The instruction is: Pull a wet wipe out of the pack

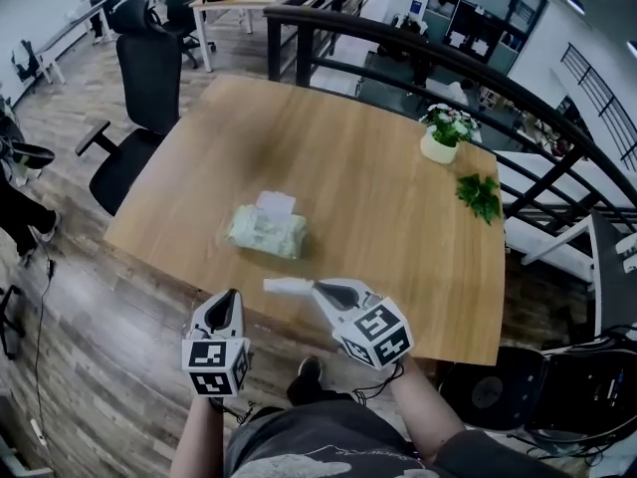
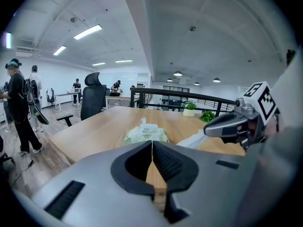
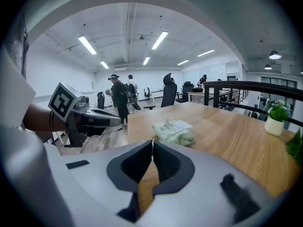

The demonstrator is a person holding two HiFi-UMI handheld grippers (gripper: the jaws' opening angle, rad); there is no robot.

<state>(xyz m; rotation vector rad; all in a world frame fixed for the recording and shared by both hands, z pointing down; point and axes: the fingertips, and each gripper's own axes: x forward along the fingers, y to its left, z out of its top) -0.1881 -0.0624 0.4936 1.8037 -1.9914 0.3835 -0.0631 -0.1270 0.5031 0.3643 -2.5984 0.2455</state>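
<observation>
R gripper (image 1: 317, 287) w/ wipe (image 1: 287, 286), pack (image 1: 267, 232) beyond

Wipe pack (image 1: 267, 231) lettering too small to read; forearms (image 1: 426, 404) cut by lower edge.

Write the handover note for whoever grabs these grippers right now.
Left gripper: shut, empty, just off the near edge of the table.
Right gripper: shut; a white wet wipe sticks out of its tip over the near edge, though its own view does not show it.
Pack: lies mid-table, something white standing up on top.
Done: the wipe looks clear of the pack.
Left: probably only setting it down.
</observation>
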